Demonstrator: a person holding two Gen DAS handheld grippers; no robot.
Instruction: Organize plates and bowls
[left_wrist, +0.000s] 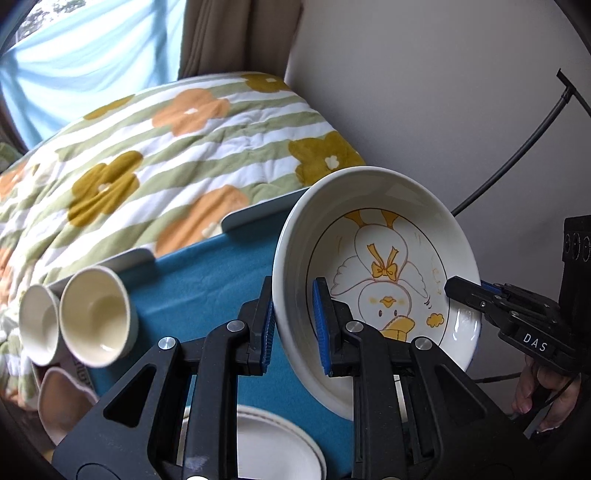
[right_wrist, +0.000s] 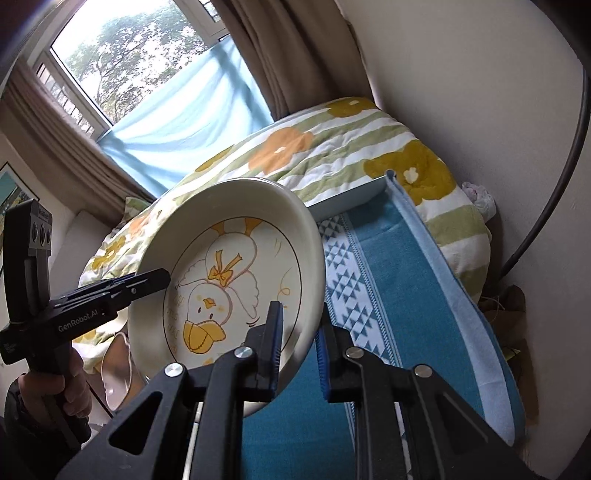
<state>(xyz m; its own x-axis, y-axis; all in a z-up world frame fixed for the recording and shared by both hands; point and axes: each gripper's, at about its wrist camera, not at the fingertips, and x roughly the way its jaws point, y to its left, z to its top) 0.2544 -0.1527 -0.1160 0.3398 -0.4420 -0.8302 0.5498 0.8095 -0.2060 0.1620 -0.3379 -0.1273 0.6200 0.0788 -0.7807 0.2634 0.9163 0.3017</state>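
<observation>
A white deep plate with a duck drawing (left_wrist: 391, 258) is held tilted in the air above the blue cloth. My left gripper (left_wrist: 293, 325) is shut on its left rim. My right gripper (right_wrist: 300, 350) is shut on its right rim; the plate shows in the right wrist view (right_wrist: 229, 266). The right gripper also shows in the left wrist view (left_wrist: 461, 290), and the left gripper in the right wrist view (right_wrist: 159, 278). Two cream bowls (left_wrist: 94, 317) (left_wrist: 38, 325) lie at the left on the table. A white plate (left_wrist: 273, 443) lies below my left gripper.
A table covered with a blue cloth (right_wrist: 399, 302) stands against a bed with a flowered quilt (left_wrist: 166, 147). A wall (left_wrist: 443, 92) is at the right, with a black cable (left_wrist: 517, 155). A beige dish (left_wrist: 59, 406) sits at the lower left.
</observation>
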